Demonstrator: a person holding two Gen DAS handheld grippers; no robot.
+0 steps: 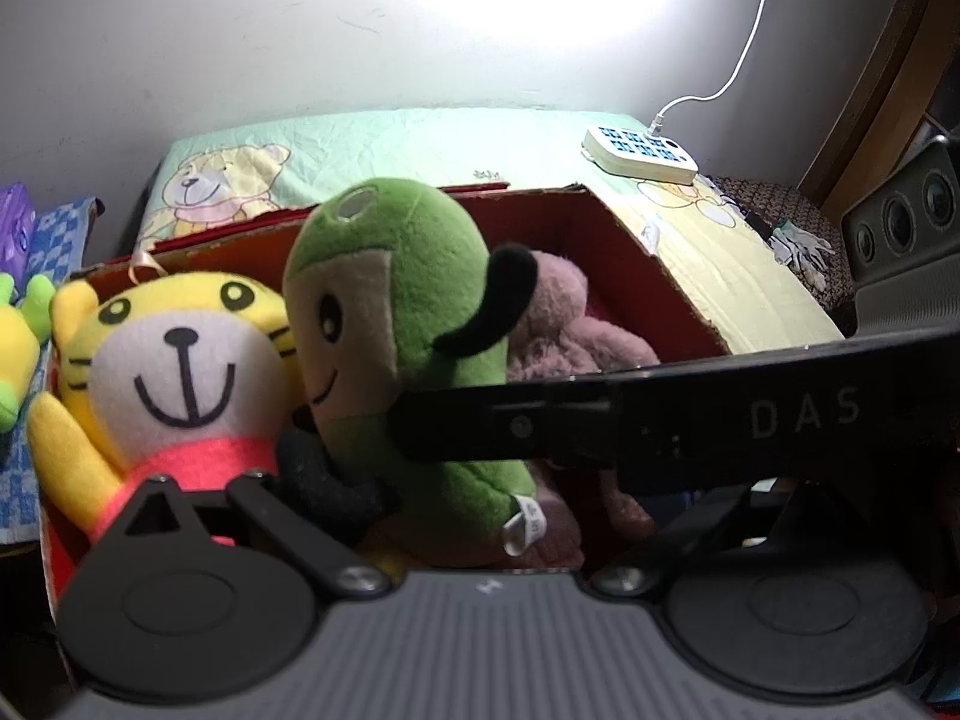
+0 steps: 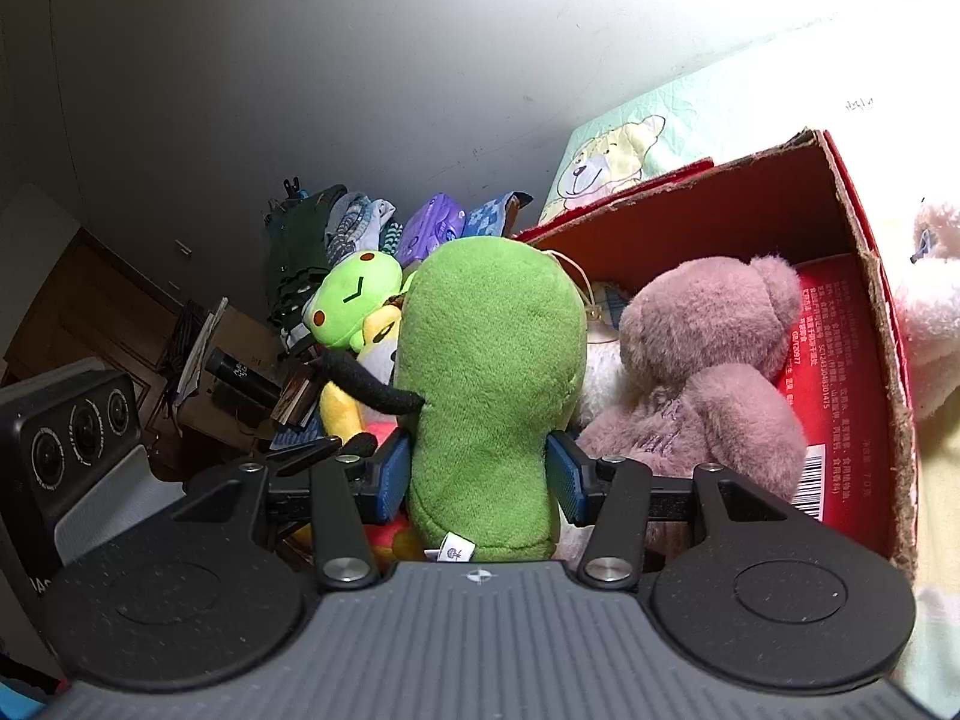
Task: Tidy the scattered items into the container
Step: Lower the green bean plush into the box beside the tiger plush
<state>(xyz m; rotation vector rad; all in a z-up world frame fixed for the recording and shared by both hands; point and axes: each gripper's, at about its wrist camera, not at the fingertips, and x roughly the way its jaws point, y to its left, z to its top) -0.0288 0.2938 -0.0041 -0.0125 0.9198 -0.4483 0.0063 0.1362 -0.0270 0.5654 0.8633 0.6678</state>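
A green plush [image 2: 492, 372] with black arms stands upright over the red cardboard box [image 2: 888, 360], and my right gripper [image 2: 480, 474] is shut on its lower body, one blue pad on each flank. In the left wrist view one of the right gripper's fingers [image 1: 456, 426] crosses the green plush [image 1: 414, 300]. A yellow tiger plush [image 1: 180, 372] and a mauve bear plush [image 2: 702, 372] lie inside the box. My left gripper [image 1: 474, 480] stands wide around the green plush's base, its tips hidden.
A small green frog plush [image 2: 354, 300] lies outside the box on the left, and a pale pink plush [image 2: 930, 312] on the right. A white power strip [image 1: 639, 150] with its cable rests on the bear-print sheet [image 1: 420, 138]. Folded clothes [image 2: 354, 222] sit by the wall.
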